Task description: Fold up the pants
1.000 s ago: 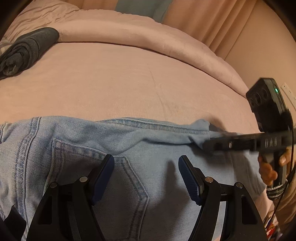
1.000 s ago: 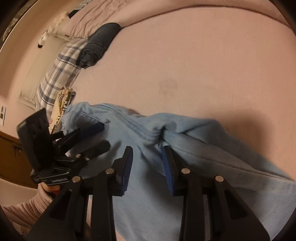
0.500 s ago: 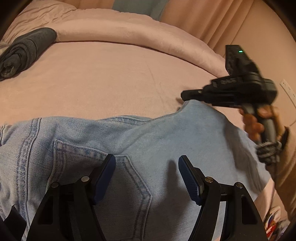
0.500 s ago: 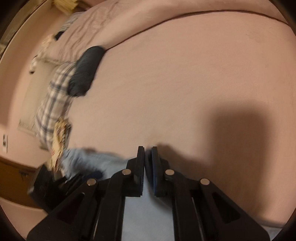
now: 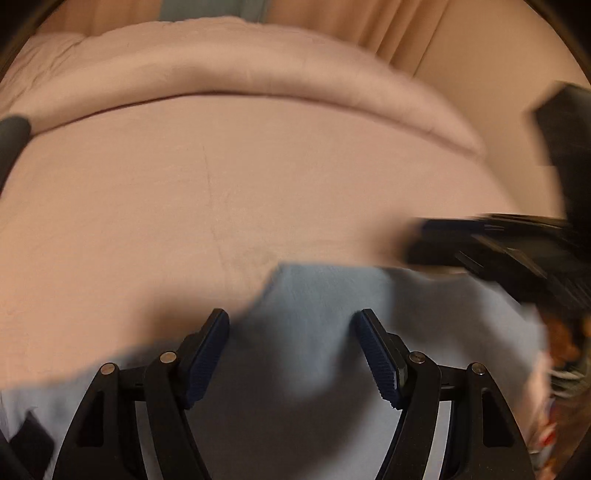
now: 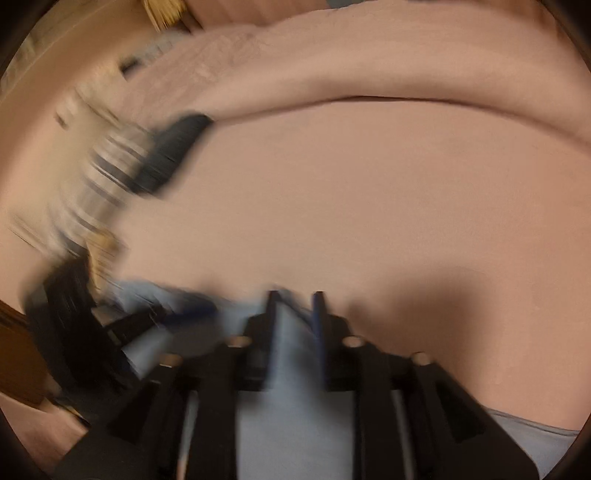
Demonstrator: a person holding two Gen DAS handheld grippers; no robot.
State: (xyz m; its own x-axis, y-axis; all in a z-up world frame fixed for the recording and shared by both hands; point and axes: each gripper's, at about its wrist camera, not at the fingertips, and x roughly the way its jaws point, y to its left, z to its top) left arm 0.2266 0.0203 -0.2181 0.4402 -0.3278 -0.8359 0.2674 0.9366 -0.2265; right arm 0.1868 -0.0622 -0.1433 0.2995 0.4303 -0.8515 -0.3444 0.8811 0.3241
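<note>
Opening again, right gripper [image 6: 295, 295] straddles pants [image 5: 314, 314].

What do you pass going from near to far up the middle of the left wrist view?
Left gripper with jaws apart → jeans → bare pink sheet → rolled pink duvet → curtain.

Both grippers are black: the left gripper [image 5: 291, 354] has angular linkage arms, silver pivot screws and blue ribbed pads on its fingers [image 5: 380, 365]; the right gripper [image 6: 295, 317] looks alike, blurred.
</note>
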